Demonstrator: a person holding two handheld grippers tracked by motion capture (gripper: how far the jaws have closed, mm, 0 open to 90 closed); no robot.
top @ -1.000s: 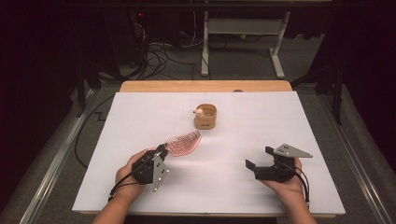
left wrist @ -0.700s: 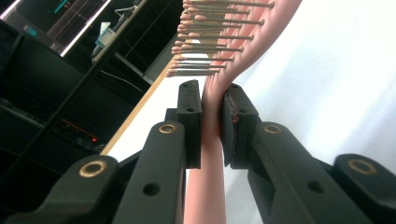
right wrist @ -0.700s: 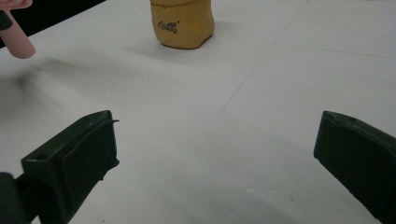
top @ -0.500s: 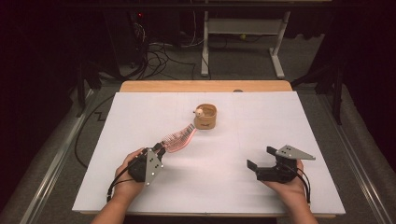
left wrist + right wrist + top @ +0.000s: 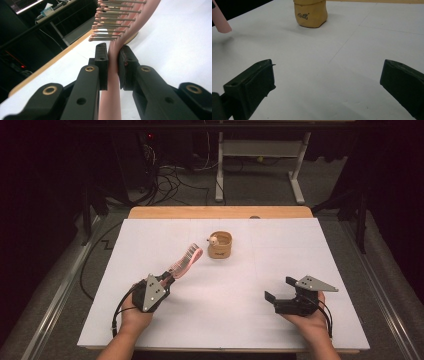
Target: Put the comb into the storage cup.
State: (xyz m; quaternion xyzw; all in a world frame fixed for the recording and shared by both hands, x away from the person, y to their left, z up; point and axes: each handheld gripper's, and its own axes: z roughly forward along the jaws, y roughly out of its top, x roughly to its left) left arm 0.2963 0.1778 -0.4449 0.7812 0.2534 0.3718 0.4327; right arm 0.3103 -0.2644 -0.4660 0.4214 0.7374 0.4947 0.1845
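A white sheet covers the table (image 5: 225, 320); beyond its wooden edge, cables (image 5: 170, 180) trail across the floor.

- The place reads as a lab or recording room rather than a home.
- A counter (image 5: 320, 245) covered in plain white sheeting has a bare wooden edge at 12 o'clock.
- Beyond it, at 11 o'clock, loose cables (image 5: 172, 180) tangle over grey carpet (image 5: 260, 195).
- At 12 o'clock stands a white metal stand (image 5: 260, 150).
- The surroundings are dark, and a small red indicator light (image 5: 150, 136) glows at 11 o'clock.
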